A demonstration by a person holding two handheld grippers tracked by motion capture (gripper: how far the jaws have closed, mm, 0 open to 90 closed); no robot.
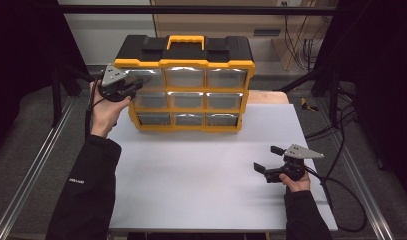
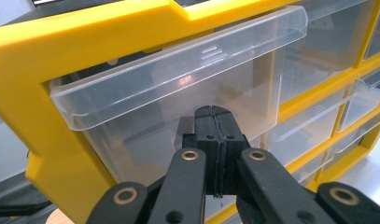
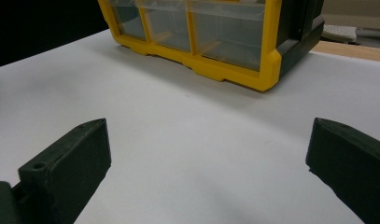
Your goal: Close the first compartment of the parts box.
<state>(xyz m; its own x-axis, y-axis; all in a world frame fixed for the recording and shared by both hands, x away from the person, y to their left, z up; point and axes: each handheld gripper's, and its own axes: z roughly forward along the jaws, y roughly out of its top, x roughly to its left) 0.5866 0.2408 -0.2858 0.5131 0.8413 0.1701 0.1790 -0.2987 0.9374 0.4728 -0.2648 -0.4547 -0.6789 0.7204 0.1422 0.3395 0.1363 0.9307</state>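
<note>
A yellow and black drawer cabinet [image 1: 183, 82] is set at the far side of the white table [image 1: 201, 185]. Its top-left clear drawer [image 2: 178, 84] is judged barely started (no grasp is made). The left gripper [image 2: 214, 116] is clenched empty against it; the right gripper [image 1: 269, 159] is held spread over the table.

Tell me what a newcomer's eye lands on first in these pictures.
First, the yellow and black drawer cabinet standing at the far side of the white table, with three rows of clear drawers. Next, the left gripper, fingers shut, right at the top-left drawer, just under its lip. The right gripper hangs open over the near right of the table, well away from the cabinet.
</note>
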